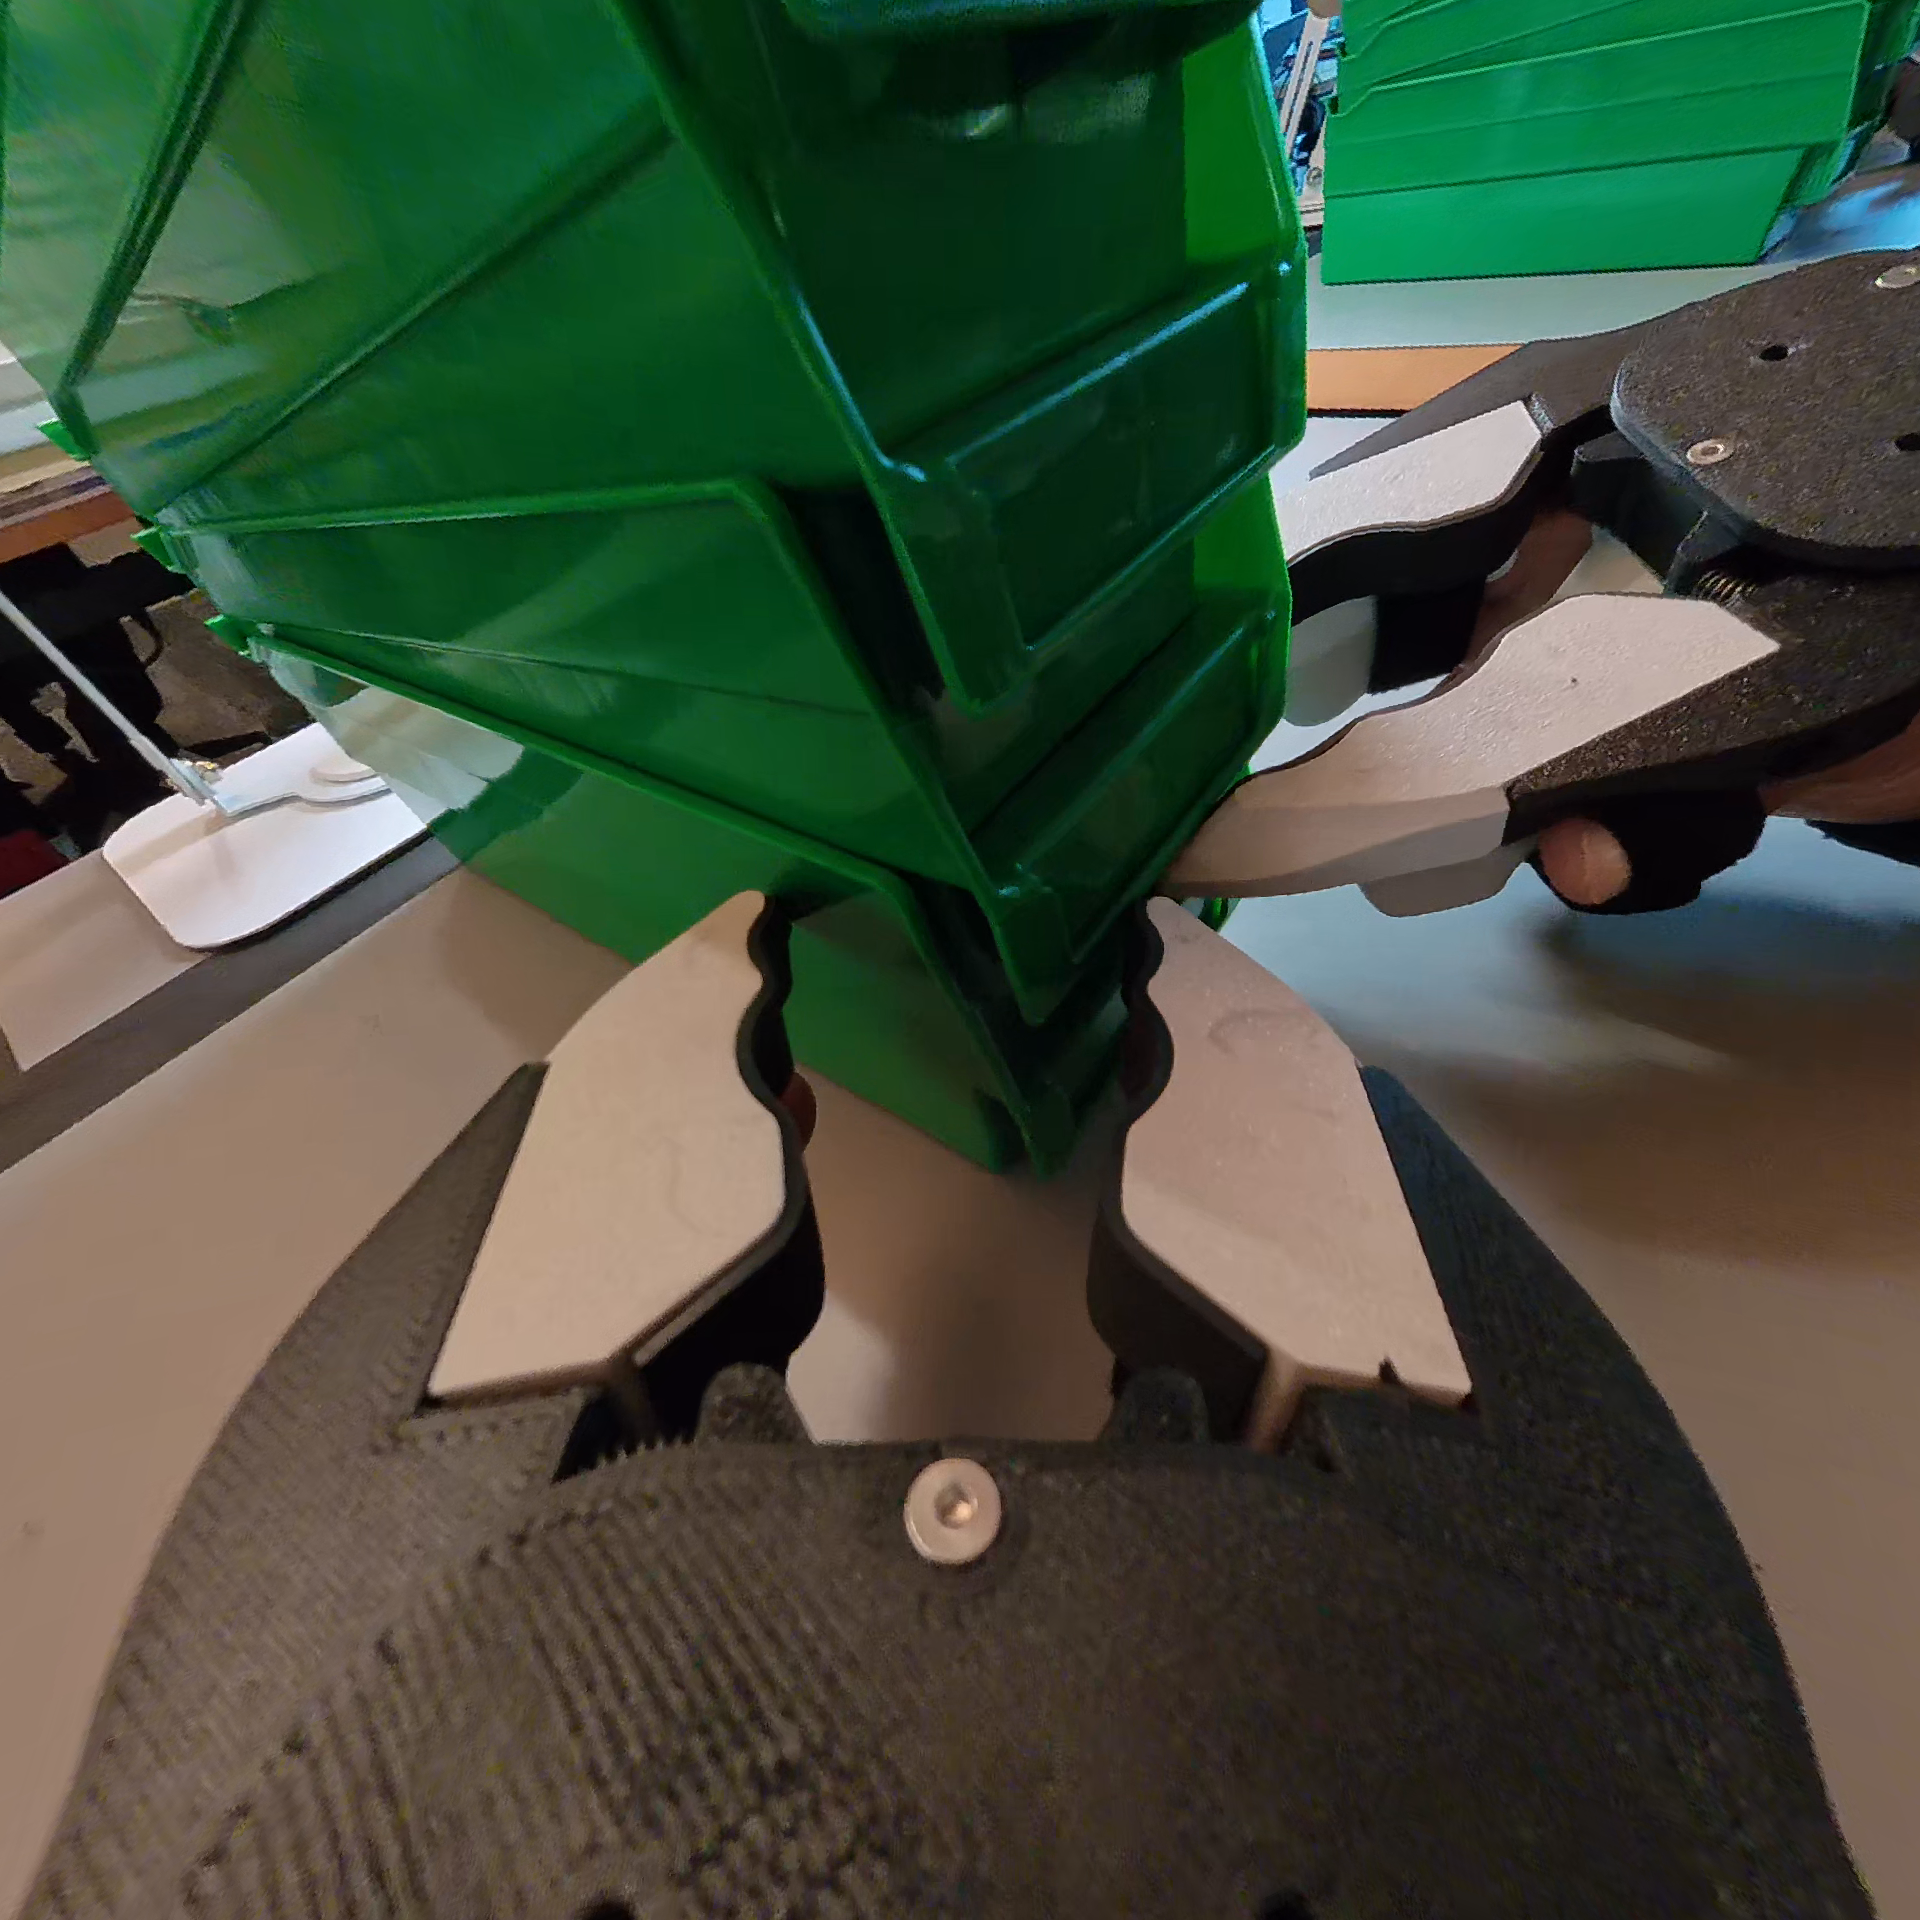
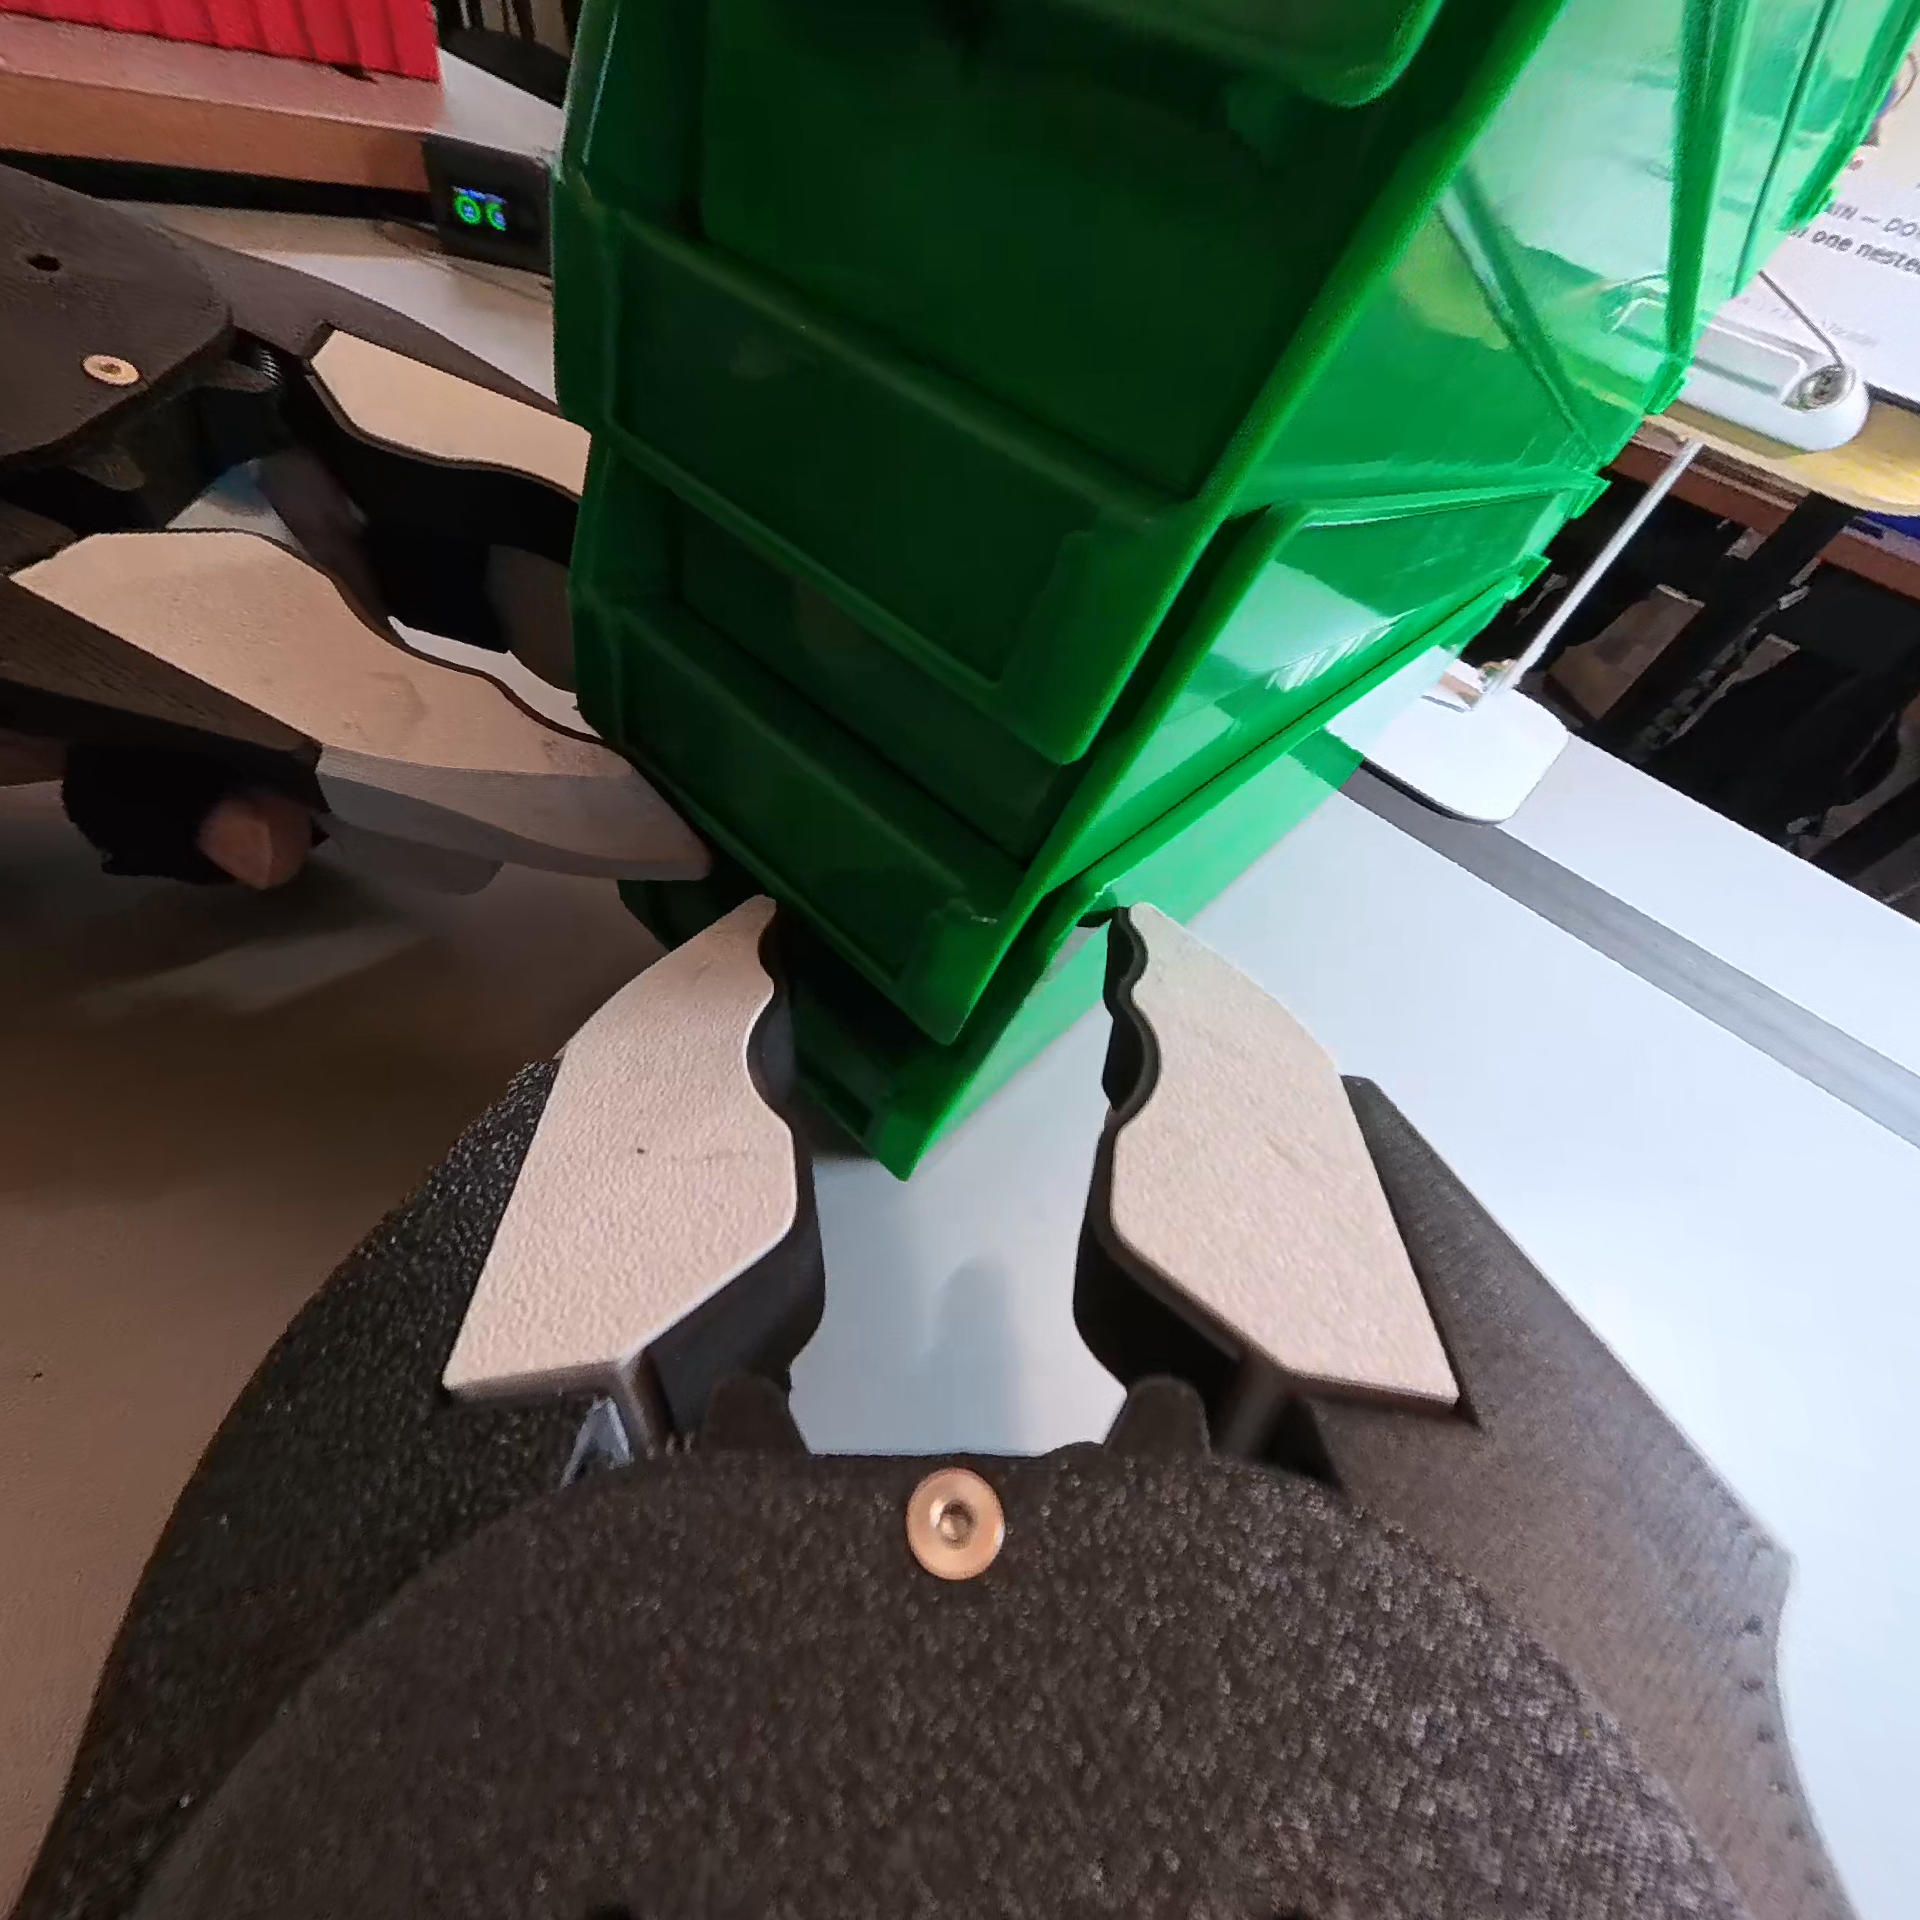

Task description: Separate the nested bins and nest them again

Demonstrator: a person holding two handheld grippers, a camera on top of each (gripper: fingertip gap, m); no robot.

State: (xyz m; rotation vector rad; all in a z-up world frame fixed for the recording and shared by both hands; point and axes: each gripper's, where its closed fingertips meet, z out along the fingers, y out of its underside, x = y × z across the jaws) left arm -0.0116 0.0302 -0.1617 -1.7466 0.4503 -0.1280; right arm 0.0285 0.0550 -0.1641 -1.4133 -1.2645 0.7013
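Rising straight ahead of the left gripper [image 1: 956,966] in the left wrist view is a tilted stack of nested green bins [image 1: 727,468], four rims showing one below the other. The stack's lowest corner hangs between the left jaws, which sit parted with a strip of pale counter [image 1: 208,1195] visible between them; whether the wavy black pads actually press the bin there I cannot tell. From the right, the right gripper [image 1: 1247,790] reaches in sideways, its grey fingers meeting the front lip of a lower bin; a gloved hand [image 1: 1662,842] holds it. A second pile of green bins [image 1: 1579,156] stands well back at the upper right, and a white lamp base [image 1: 249,862] lies on the counter to the left.

The right wrist view shows the same stack of nested green bins [image 2: 987,468] from the other side, leaning and filling the upper middle. Its bottom corner dips between the right gripper's [image 2: 945,977] jaws, which are spread; the left pad is at the bin's edge, the right pad stands apart from it. The left gripper [image 2: 582,769] comes in from the left, its fingers touching the stack's lower lip, held by a gloved hand [image 2: 197,821]. The counter [image 2: 1558,1143] runs off to the right, with a grey stripe across it.
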